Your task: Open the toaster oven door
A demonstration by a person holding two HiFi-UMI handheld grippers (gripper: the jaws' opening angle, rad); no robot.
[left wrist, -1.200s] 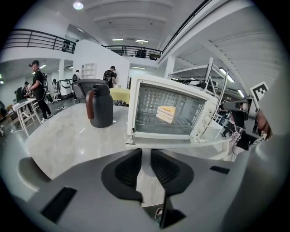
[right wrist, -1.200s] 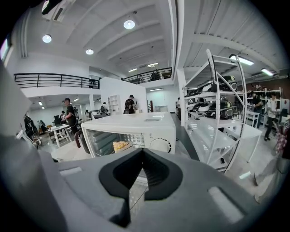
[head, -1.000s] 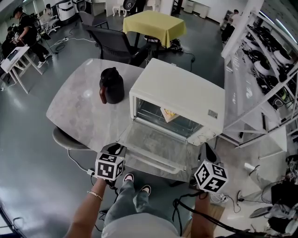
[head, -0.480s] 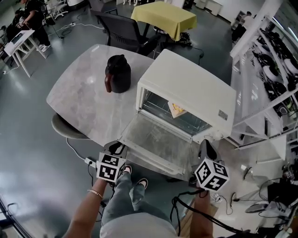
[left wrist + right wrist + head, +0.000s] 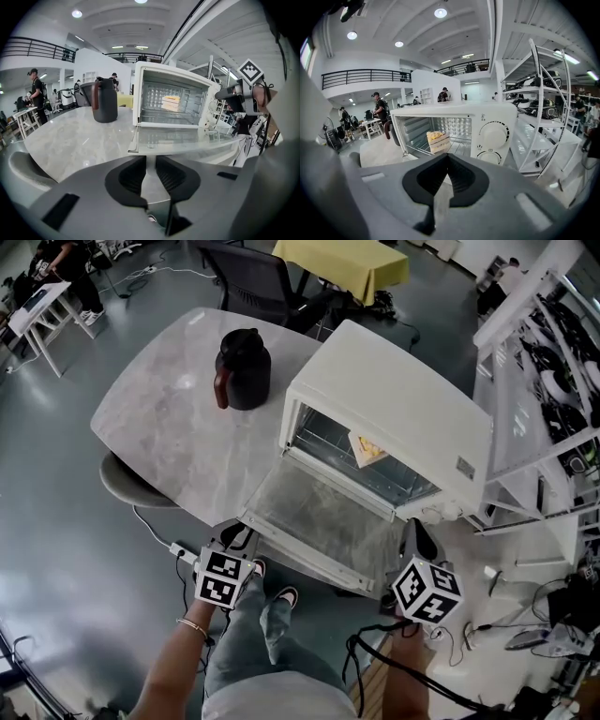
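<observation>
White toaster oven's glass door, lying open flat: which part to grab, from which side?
The white bar handle along the glass door's free front edge, approached from the person's side, likely jaws above and below. The door lies flat, hinged at the white toaster oven's mouth, so that edge is nearest.

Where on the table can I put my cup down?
The table is bare on the whole left part, between the black jug and the near edge, and left of the jug too. The right part is crowded: the toaster oven stands there, its open door lying flat in front.
</observation>
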